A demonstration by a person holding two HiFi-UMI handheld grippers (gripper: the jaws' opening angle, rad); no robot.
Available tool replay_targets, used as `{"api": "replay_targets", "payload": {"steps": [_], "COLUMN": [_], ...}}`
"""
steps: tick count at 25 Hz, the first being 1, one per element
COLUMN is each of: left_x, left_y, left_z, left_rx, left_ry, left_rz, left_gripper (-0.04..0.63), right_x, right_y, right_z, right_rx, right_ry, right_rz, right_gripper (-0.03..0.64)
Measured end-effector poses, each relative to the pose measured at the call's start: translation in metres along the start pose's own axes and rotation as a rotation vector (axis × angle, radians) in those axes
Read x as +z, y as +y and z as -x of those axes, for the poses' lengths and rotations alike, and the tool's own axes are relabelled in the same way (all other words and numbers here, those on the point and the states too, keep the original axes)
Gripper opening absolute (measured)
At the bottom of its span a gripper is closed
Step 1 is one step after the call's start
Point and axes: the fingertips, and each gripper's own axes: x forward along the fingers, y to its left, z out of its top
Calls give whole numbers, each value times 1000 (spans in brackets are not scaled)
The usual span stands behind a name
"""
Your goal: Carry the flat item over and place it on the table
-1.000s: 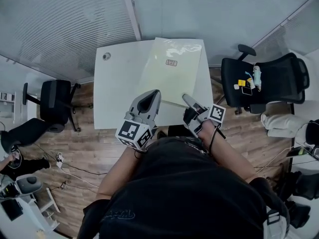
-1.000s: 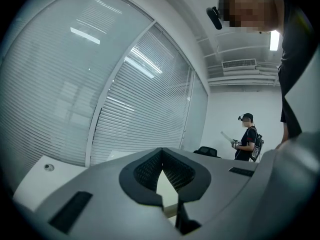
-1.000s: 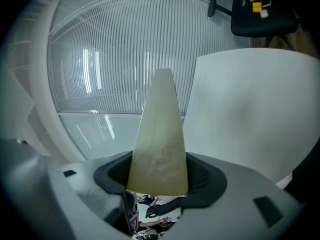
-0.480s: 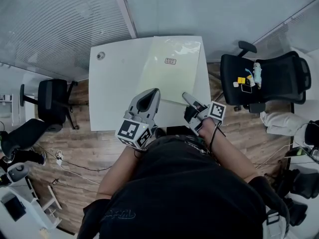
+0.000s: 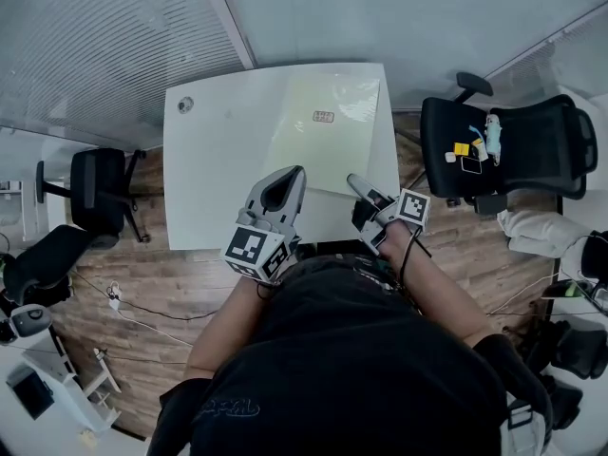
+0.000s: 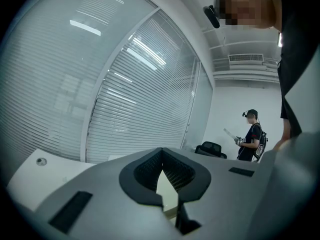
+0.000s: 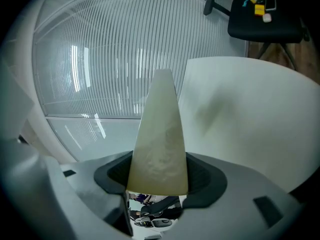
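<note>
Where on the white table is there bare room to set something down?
The table is bare across its left half, from the round grommet at the far corner to the pale sheet over the right half. Crowded: the black chair, strewn with small items.

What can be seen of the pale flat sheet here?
The flat sheet is a pale yellow-green, stiff-looking rectangle with a small label near its middle. It lies roughly level over the right half of the white table. The right gripper clamps its near edge; the left gripper sits at that edge, its hold unclear.
</note>
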Motion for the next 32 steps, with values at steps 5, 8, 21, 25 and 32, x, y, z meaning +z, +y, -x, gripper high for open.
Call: {"api": "replay_targets", "payload": {"steps": [5,8,21,25,32], "left_x": [-5,-10,-24,-29,-35], "left_y": [1,-1,8,10,11], "left_z": [-7,-17,-39,-45,-63], "left_rx": [7,8,31,33,30], "left_ry": [14,24,73,82,103], "left_rz": [5,11,46,54,47], "left_gripper": [12,13,12,13,13], "right_x": [6,15,34,40,53], "right_y": [-7,-16,-46,-54,-61], "right_z": [-2,-1,-8,-10,-12], "right_rx": [-8,-24,-88,-95,-98], "right_ry": [10,20,62,65,69], "right_rz": [-14,-12,-41,-32,-16], "right_gripper": [291,291,291,291,291]}}
